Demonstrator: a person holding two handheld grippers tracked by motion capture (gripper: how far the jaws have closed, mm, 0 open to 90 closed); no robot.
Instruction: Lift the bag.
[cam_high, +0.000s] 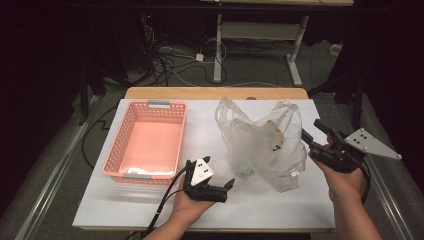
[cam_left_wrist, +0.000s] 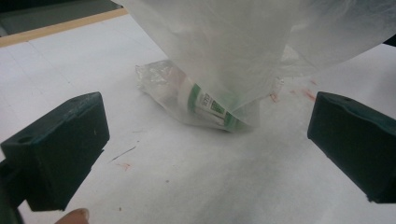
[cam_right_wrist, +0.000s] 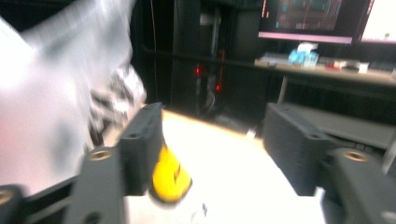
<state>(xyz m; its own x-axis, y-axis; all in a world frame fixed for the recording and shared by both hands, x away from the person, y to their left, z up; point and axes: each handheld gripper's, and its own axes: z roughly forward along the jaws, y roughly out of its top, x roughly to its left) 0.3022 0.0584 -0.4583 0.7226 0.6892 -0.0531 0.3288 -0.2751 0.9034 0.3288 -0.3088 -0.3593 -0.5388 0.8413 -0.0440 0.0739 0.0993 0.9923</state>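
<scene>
Beside the plastic bag (cam_high: 262, 142), both hands hold open claws low.

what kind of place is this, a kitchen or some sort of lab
Most likely a lab or recording workspace, not a kitchen: a white-covered table stands among loose floor cables, another desk frame stands behind it, and a lit monitor sits on a bench.

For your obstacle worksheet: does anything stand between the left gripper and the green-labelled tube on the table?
Yes. The tube lies inside the clear plastic bag, so the bag's film covers it. The left gripper has bare table ahead.
</scene>
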